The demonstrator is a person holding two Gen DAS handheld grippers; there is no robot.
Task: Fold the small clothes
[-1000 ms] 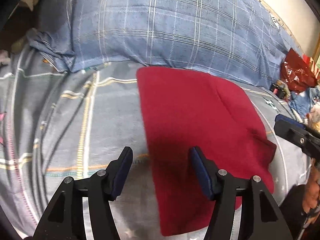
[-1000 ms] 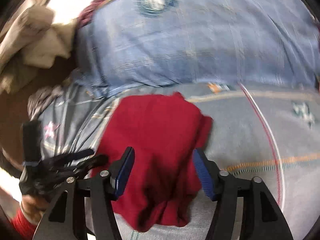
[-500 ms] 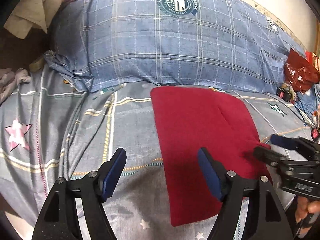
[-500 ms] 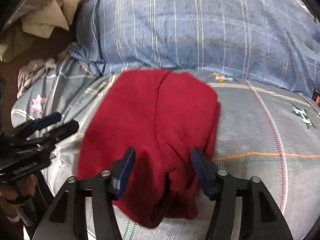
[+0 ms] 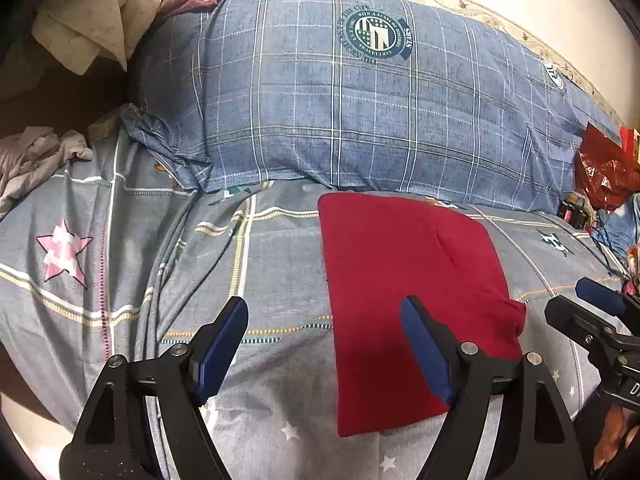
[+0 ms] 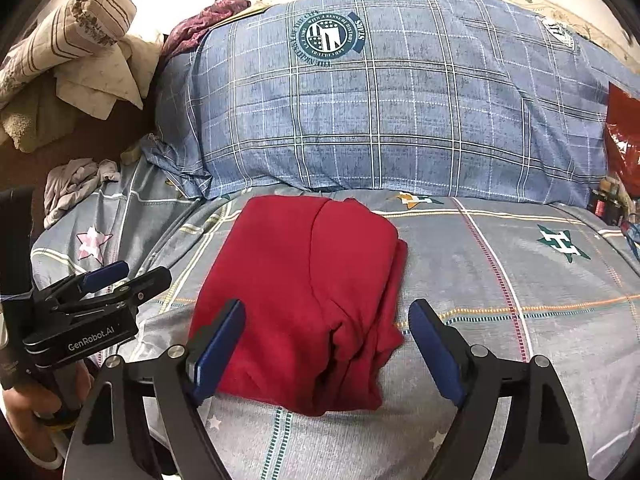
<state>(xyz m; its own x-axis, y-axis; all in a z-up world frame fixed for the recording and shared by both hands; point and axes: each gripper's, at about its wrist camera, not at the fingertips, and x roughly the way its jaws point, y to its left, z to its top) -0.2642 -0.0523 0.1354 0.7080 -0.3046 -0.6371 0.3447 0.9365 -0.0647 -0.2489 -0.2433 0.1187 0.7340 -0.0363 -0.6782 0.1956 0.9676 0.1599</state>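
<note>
Folding looks nearly finished on the small dark-red knit garment (image 6: 304, 300), which lies as a compact rectangle on the grey patchwork bed sheet with star prints (image 6: 500, 280), just in front of the large blue plaid pillow with a round crest (image 6: 380, 100). In the left wrist view the same garment (image 5: 400, 292) shows a flat top layer with one diagonal seam and clean left and far edges. In the right wrist view its near right corner is bunched into loose creases, and an under layer peeks out along the right edge, so the stack is not quite square.

The left gripper (image 5: 324, 348) hangs above the sheet with its jaws opening; the left blue pad is over bare bedding and the right pad over the garment's left part, neither pressing on cloth, so it has let go. The right gripper (image 6: 326, 348) also has its jaws opening, the garment's near edge lying between them but untouched by either pad. Each gripper shows at the edge of the other's view, held in a hand (image 6: 28, 408).

What seems left is minor: smoothing the rumpled near corner and tucking the stray layer, or setting the piece aside. A crumpled pale grey cloth (image 6: 76, 184) at the left edge of the bed may be another item to fold, though that is only a guess.
</note>
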